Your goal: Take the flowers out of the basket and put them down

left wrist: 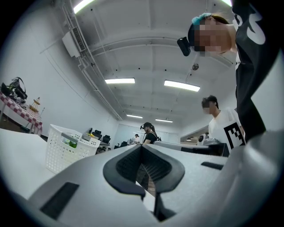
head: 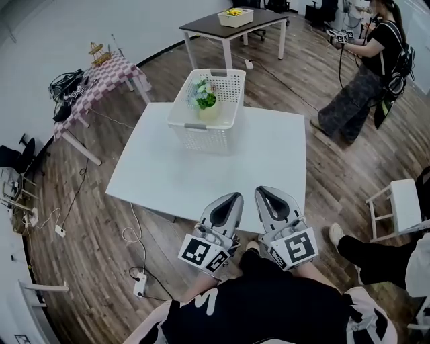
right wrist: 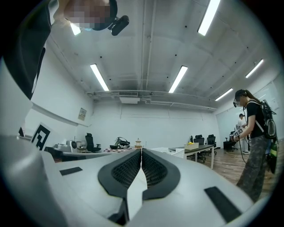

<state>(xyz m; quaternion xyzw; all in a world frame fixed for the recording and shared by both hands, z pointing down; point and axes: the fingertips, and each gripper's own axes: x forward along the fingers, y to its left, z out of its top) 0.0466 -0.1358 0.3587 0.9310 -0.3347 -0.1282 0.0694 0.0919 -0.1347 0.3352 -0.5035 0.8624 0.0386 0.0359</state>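
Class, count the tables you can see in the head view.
3. The white table holding the basket, in the middle; a checked-cloth table at the left; a dark-topped table at the back. The white piece at right looks like a chair.

I hold two grippers: left gripper (head: 234, 197) and right gripper (head: 263, 191). Three tables: white table (head: 269, 161), checkered table (head: 107, 75), dark table (head: 211, 27). Two baskets: big basket (head: 201, 131) and small basket (head: 235, 18). One bunch of flowers (head: 203, 95). Two other people: standing person (head: 366, 74), and a person at the edge (head: 376, 252).
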